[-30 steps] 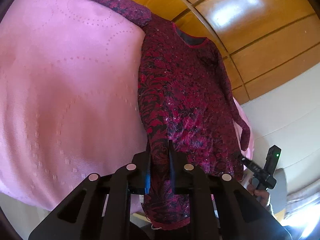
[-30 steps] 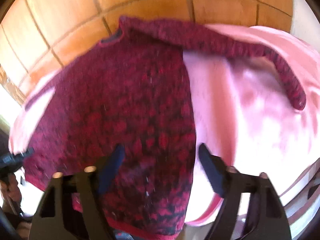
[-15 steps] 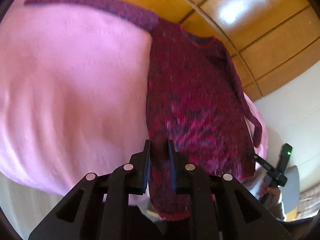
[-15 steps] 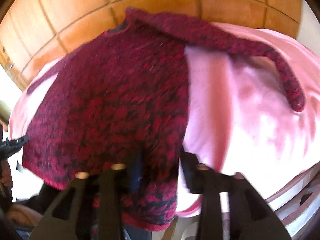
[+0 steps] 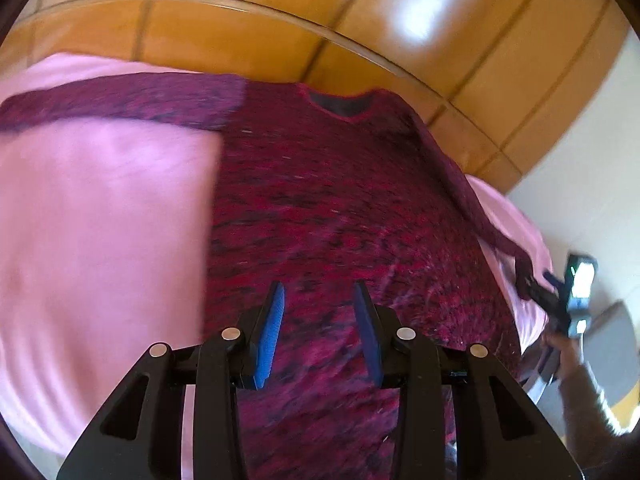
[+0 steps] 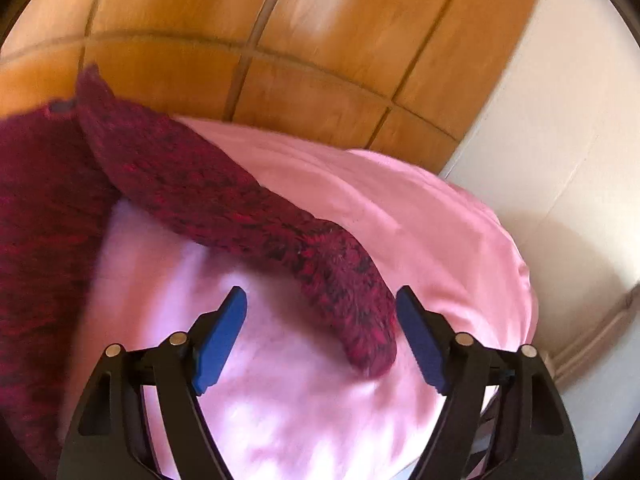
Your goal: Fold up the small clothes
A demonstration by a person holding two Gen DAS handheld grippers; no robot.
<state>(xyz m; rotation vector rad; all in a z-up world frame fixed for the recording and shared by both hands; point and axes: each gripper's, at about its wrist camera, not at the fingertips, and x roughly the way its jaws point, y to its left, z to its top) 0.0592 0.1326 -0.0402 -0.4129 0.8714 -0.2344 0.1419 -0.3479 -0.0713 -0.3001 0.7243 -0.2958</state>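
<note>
Left gripper (image 5: pixel 318 294): jaws opening, blue pads parted with a clear gap; nothing pinched between them, only the sweater's body seen beyond the gap.
Right gripper (image 6: pixel 322 304): jaws opening and spread wide; the pads press on nothing. The cuff end of a sleeve shows in the gap, close to the right-hand pad, and whether it touches that pad cannot be told.
Sweater (image 5: pixel 340 200): dark red and black knit, spread flat on the pink bedcover, straight ahead of the left gripper and running under its fingers; neckline at the far end, towards the headboard.
Left-hand sleeve (image 5: pixel 120 104): stretched out sideways, far ahead and to the left of the left gripper, lying on the cover.
Other sleeve (image 6: pixel 240 216): runs from the shoulder at the upper left of the right wrist view down to the right gripper's fingers, on the cover.
Sweater body, right wrist view (image 6: pixel 44 248): to the left of the right gripper, well outside its jaws.
Pink bedcover (image 5: pixel 100 220): under the sweater, bare to the left of the left gripper and beneath the right one.
Wooden headboard (image 6: pixel 280 40): panelled, beyond the bed, far ahead of both grippers.
Person's hand (image 5: pixel 560 344): at the right edge of the left wrist view, holding the other gripper's handle; blurred.
</note>
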